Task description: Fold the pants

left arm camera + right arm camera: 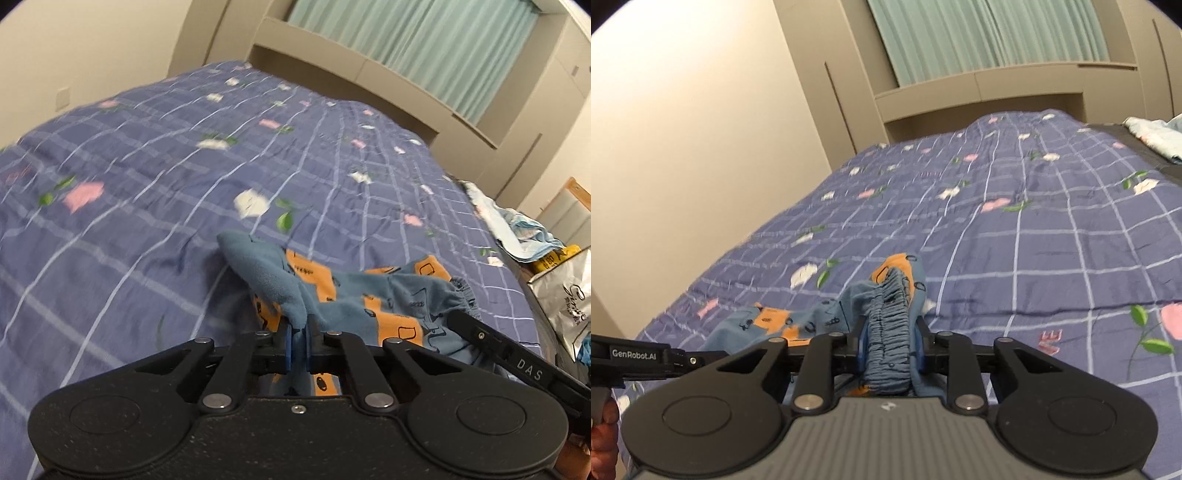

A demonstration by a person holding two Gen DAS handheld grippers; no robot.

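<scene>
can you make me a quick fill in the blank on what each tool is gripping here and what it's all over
1. The right tool is shut on the gathered elastic ______ of the pants.
2. The left tool pinches a plain ______ part of the fabric.
3. The pants' print has patches of the color ______.
4. Both tools hold the pants over a checked ______ with a flower print.

Missing words: waistband; blue; orange; bedspread
</scene>
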